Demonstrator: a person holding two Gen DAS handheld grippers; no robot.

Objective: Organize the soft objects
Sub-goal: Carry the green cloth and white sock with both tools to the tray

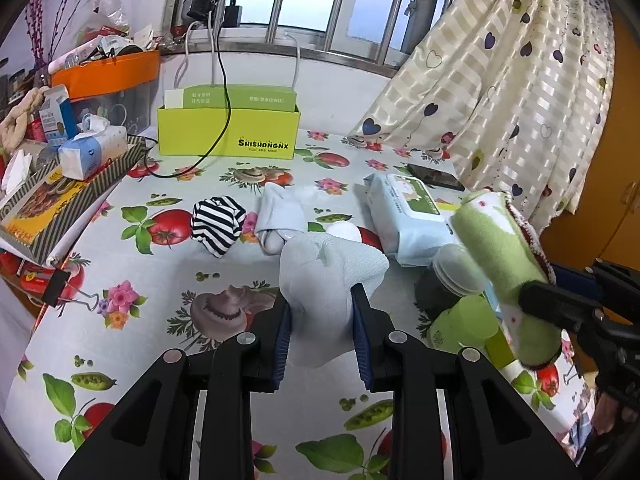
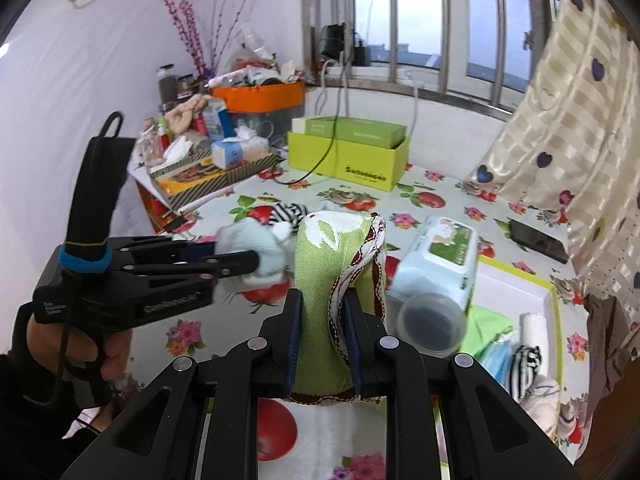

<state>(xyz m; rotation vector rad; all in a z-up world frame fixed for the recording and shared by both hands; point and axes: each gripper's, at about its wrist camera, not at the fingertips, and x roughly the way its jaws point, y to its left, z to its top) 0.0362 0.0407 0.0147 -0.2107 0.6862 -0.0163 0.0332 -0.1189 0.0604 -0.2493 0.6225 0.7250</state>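
Barred window panes and a heart-printed curtain [image 1: 500, 92] back a tabletop [image 1: 168, 344] covered in glossy oilcloth printed with tomatoes, mushrooms and pea pods.

Gripping a bunched pale-blue sock [image 1: 326, 292], the left gripper [image 1: 322, 332] has its jaws partly closed, with the blue ribbed pads pressed into the soft knit on both sides; the sock is lifted above the cloth. The right gripper [image 2: 324, 340] has its jaws narrowly closed on a rolled green towel [image 2: 332, 280], a fleecy cloth with white shapes and a dark red scalloped trim, standing upright between the pads.

Just past the towel a clear-lidded round jar [image 2: 434, 326] lies on its side with its lid toward the camera, and behind the jar sits a soft pack of wet wipes [image 2: 440, 256] in pale blue film with a green label. Right of these is a shallow white tray [image 2: 532, 292] with a lime rim, holding a green cloth, a blue face mask and a striped sock.

Beyond the left jaws lie a black-and-white striped sock ball [image 1: 218, 226] and a folded white sock [image 1: 276, 216], close together. Farther back stands a lime cardboard box [image 1: 228, 130], crossed by a black cable. A tissue pack [image 1: 92, 150] rests on a striped box amid clutter at the left. A dark phone [image 1: 434, 176] lies by the curtain.
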